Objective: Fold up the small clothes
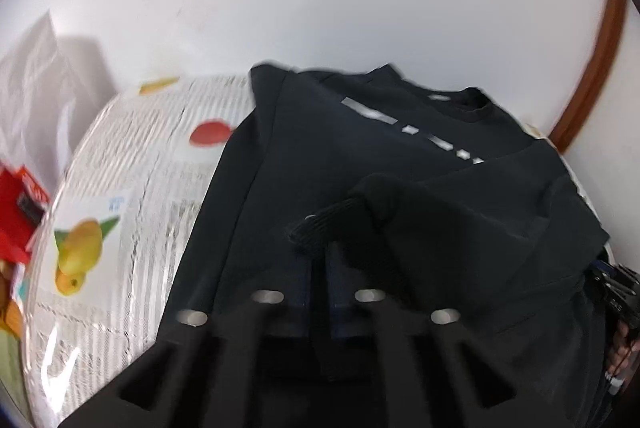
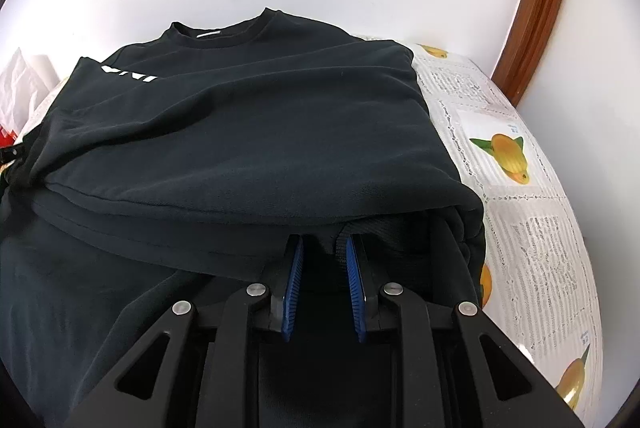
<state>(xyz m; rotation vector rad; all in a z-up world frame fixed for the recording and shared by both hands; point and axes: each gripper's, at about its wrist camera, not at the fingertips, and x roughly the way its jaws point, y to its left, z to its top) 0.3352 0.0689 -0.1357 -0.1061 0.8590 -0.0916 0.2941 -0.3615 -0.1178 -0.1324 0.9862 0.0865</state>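
Observation:
A black sweatshirt with white chest lettering lies on a round table, its collar toward the wall. In the right wrist view a sleeve is folded over the body. My right gripper sits at the near hem with its blue pads a little apart; a ribbed cuff lies between the tips, not clamped. In the left wrist view the sweatshirt fills the middle. My left gripper is blurred, its jaws close together on a ribbed cuff and dark fabric.
The table wears a white lace cloth with fruit prints. A red box and white paper sit at the left edge. A white wall and brown wooden trim stand behind. The right gripper shows at the left view's right edge.

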